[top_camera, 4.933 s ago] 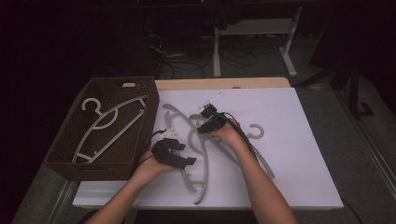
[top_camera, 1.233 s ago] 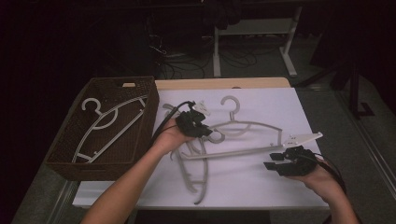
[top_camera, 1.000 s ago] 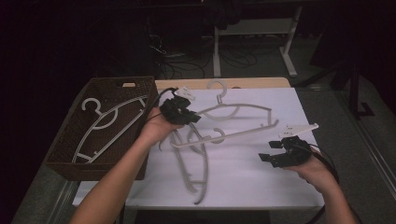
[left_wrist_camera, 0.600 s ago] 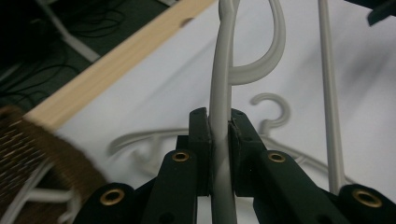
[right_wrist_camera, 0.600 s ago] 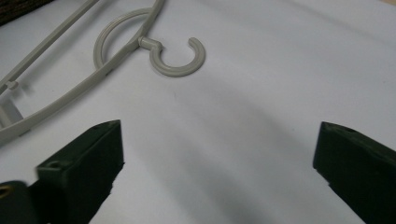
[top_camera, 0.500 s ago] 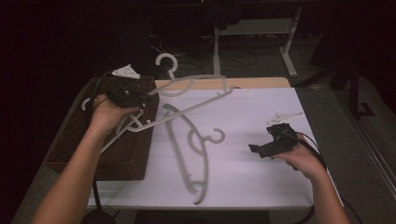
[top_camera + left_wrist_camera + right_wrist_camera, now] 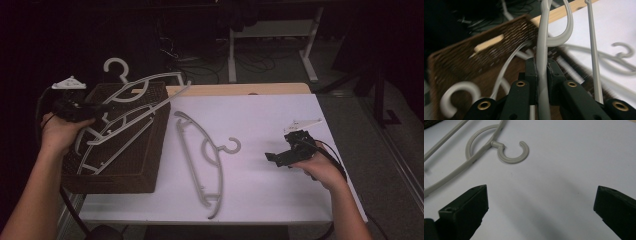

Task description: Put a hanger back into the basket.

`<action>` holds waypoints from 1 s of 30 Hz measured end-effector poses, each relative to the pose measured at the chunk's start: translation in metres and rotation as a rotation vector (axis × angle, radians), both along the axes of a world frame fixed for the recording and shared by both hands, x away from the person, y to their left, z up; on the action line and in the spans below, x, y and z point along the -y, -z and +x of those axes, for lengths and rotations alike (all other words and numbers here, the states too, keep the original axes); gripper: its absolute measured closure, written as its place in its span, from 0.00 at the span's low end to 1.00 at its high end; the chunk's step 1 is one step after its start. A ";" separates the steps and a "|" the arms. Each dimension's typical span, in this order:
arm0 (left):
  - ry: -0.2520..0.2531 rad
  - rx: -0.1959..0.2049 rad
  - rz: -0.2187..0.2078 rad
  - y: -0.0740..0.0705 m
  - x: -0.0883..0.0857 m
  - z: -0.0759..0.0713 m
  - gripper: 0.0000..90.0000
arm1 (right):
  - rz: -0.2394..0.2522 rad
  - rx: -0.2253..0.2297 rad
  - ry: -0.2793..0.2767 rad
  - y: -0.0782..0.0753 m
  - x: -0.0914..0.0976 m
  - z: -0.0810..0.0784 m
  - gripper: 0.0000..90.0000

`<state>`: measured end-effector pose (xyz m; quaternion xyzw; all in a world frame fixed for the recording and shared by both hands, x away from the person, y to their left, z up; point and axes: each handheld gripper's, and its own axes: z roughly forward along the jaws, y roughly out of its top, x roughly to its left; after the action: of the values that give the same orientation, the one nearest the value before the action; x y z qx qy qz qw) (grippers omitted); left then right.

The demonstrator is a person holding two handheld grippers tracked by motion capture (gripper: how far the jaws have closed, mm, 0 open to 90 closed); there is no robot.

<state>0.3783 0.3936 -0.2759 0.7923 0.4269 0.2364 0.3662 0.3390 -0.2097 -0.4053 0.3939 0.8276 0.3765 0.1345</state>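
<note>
While the left gripper [image 7: 541,75] pinches a pale grey plastic hanger [image 7: 131,96] above the dark brown woven basket [image 7: 150,150], the right gripper [image 7: 272,158], jaws just opened wide and empty, rests on the white table [image 7: 260,115]. Judged next: lowering it beside the hanger already inside [image 7: 107,145], then fetching the last hanger [image 7: 202,155] on the table.

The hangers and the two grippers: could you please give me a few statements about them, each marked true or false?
1. The left gripper is shut on a hanger held over the basket. True.
2. The right gripper clamps the hanger on the table. False: its jaws stand wide open with nothing between them.
3. The hanger on the table lies flat on the white surface, hook toward the right gripper. True.
4. The basket holds no hanger. False: another hanger lies inside.
</note>
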 end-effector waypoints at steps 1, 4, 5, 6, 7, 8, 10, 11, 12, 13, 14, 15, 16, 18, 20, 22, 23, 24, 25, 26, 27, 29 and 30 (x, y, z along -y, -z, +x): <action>-0.016 -0.005 -0.001 0.003 -0.007 -0.001 0.91 | -0.004 -0.001 0.000 0.001 0.000 0.000 0.00; -0.068 -0.017 -0.003 0.012 -0.027 -0.005 0.91 | -0.008 0.000 0.002 0.002 0.000 0.001 0.00; -0.085 -0.019 0.000 0.014 -0.034 -0.006 0.91 | -0.010 -0.001 0.002 0.002 0.000 0.001 0.00; -0.101 -0.022 0.001 0.017 -0.039 -0.007 0.91 | -0.010 -0.002 0.002 0.002 0.000 0.001 0.00; -0.117 -0.025 -0.001 0.019 -0.045 -0.007 0.91 | -0.009 -0.002 -0.001 0.002 0.000 0.001 0.00; -0.128 -0.029 0.003 0.020 -0.050 -0.008 0.91 | -0.010 -0.002 -0.003 0.002 0.000 0.001 0.00; -0.149 -0.032 -0.006 0.023 -0.058 -0.008 0.91 | -0.012 -0.004 -0.003 0.002 -0.001 0.001 0.00; -0.162 -0.034 -0.009 0.025 -0.061 -0.008 0.91 | -0.013 -0.003 -0.005 0.003 -0.001 0.001 0.00; -0.172 -0.035 -0.007 0.026 -0.063 -0.008 0.91 | -0.015 -0.001 -0.007 0.003 -0.001 0.001 0.00; -0.186 -0.042 0.002 0.029 -0.066 -0.008 0.91 | -0.016 0.000 -0.007 0.003 -0.001 0.001 0.00; -0.191 -0.049 0.004 0.032 -0.067 -0.008 0.91 | -0.017 0.000 -0.007 0.003 -0.002 0.001 0.00; -0.189 -0.054 0.005 0.034 -0.068 -0.007 0.91 | -0.018 -0.001 -0.007 0.003 -0.001 0.001 0.00; -0.189 -0.063 0.003 0.039 -0.066 -0.006 0.91 | -0.018 0.000 -0.007 0.003 -0.001 0.001 0.00; -0.183 -0.081 0.009 0.047 -0.063 -0.003 0.91 | -0.019 0.000 -0.006 0.003 -0.001 0.001 0.00; -0.180 -0.097 0.014 0.054 -0.059 0.001 0.91 | -0.017 -0.001 -0.004 0.003 0.000 0.001 0.00; -0.180 -0.121 0.022 0.062 -0.056 0.006 0.91 | -0.018 0.000 -0.004 0.003 -0.001 0.001 0.00; -0.179 -0.138 0.023 0.065 -0.055 0.007 0.91 | -0.020 0.002 -0.003 0.003 -0.001 0.001 0.00; -0.175 -0.150 0.031 0.067 -0.054 0.009 0.91 | -0.019 0.002 -0.003 0.002 -0.001 0.000 0.00; -0.175 -0.154 0.031 0.069 -0.053 0.009 0.90 | -0.019 0.003 -0.005 0.002 -0.001 0.000 0.00; -0.177 -0.166 0.031 0.071 -0.053 0.009 0.90 | -0.018 0.004 -0.008 0.002 -0.001 0.000 0.00; -0.180 -0.166 0.035 0.072 -0.053 0.009 0.89 | -0.018 0.007 -0.010 0.002 -0.001 0.000 0.00; -0.197 -0.157 0.029 0.071 -0.054 0.008 0.81 | -0.015 0.004 -0.007 0.002 -0.001 0.000 0.00; -0.199 -0.154 0.028 0.071 -0.055 0.008 0.77 | -0.017 0.004 -0.007 0.002 -0.001 0.000 0.00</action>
<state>0.3863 0.4485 -0.3466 0.7669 0.5268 0.2159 0.2962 0.3390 -0.2085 -0.4074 0.3890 0.8320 0.3707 0.1380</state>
